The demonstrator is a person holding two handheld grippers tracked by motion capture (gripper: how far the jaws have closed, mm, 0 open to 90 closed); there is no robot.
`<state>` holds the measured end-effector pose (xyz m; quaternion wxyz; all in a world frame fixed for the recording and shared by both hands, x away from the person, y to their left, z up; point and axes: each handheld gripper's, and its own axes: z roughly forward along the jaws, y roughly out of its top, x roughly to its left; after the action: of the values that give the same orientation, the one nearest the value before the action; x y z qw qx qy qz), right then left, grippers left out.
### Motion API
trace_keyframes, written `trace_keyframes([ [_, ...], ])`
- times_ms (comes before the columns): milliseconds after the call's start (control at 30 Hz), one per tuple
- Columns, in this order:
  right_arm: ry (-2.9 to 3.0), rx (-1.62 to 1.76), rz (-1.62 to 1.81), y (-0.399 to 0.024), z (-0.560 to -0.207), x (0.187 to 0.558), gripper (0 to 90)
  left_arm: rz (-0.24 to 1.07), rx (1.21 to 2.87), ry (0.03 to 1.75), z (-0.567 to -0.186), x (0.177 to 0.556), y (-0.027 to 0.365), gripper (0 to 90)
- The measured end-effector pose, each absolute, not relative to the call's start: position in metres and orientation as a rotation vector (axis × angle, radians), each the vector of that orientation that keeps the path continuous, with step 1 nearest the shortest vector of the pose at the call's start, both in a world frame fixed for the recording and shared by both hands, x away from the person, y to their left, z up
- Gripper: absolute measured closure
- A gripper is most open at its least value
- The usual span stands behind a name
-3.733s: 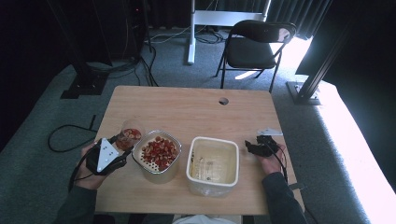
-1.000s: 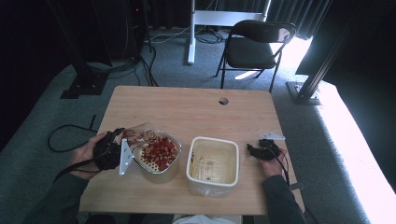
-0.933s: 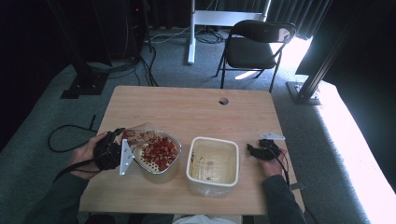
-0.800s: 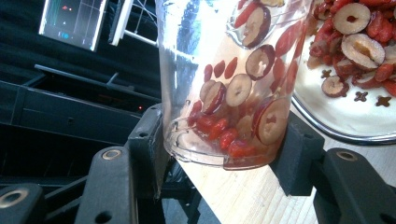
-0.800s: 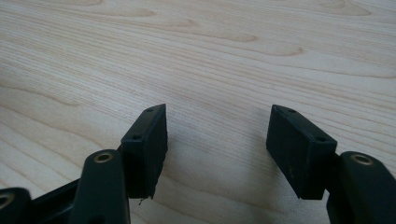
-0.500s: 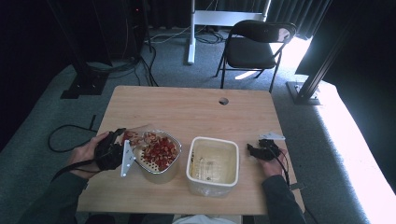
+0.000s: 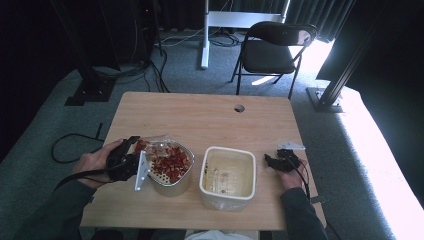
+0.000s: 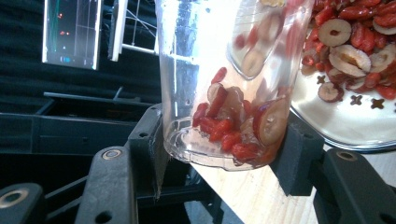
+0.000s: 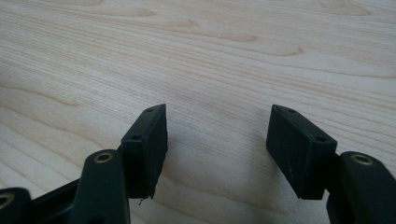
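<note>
My left gripper [image 7: 131, 156] is shut on a clear plastic cup [image 8: 233, 79], which lies tipped on its side over the metal bowl [image 7: 171, 165]. Red berries and sliced dried fruit [image 8: 243, 126] cling inside the cup; more of them [image 7: 167, 160] lie heaped in the bowl. Both black pads [image 8: 156, 144] press the cup's base from either side. To the right of the bowl stands a cream square tub [image 7: 227, 176]. Right of that tub, my right gripper [image 7: 270, 161] rests low on the wood, open, with bare table [image 9: 210, 93] between its jaws.
The wooden table [image 7: 200, 117] has a round cable hole [image 7: 239, 108] near its far edge. A black chair [image 7: 272, 47] stands behind the table. Cables lie on the grey carpet [image 7: 75, 140] at the left.
The left gripper has tipped the cup further over the bowl, and fruit has slid out into the heap. The right gripper has stayed put.
</note>
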<state>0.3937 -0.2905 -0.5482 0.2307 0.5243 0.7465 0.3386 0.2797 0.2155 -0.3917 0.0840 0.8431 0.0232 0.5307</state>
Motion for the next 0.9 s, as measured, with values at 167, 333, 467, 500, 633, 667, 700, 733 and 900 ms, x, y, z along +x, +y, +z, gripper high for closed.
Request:
trace_keyframes([
  [167,2.053,1.442,0.932,-0.29,-0.548,0.394,37.9,1.592,2.523,0.064,-0.391,0.279,0.217,44.9],
  [333,2.053,1.442,0.932,-0.29,-0.548,0.394,37.9,1.593,2.538,0.053,-0.393,0.279,0.217,44.9],
  [467,2.053,1.442,0.932,-0.29,-0.548,0.394,37.9,1.595,2.535,0.047,-0.392,0.278,0.216,44.9],
  [500,2.053,1.442,0.932,-0.29,-0.548,0.394,37.9,1.597,2.536,0.048,-0.392,0.278,0.216,44.9],
  [633,2.053,1.442,0.932,-0.291,-0.548,0.394,37.9,1.602,2.545,0.085,-0.393,0.279,0.224,44.9],
  [667,2.053,1.442,0.933,-0.291,-0.548,0.394,37.9,1.605,2.547,0.093,-0.393,0.279,0.226,44.9],
  [700,2.052,1.443,0.933,-0.291,-0.548,0.394,38.0,1.609,2.545,0.094,-0.392,0.279,0.226,44.9],
  [733,2.052,1.443,0.933,-0.291,-0.548,0.394,38.0,1.609,2.545,0.094,-0.392,0.279,0.226,44.9],
  [900,2.052,1.443,0.933,-0.291,-0.548,0.394,38.0,1.605,2.542,0.036,-0.391,0.279,0.214,44.9],
])
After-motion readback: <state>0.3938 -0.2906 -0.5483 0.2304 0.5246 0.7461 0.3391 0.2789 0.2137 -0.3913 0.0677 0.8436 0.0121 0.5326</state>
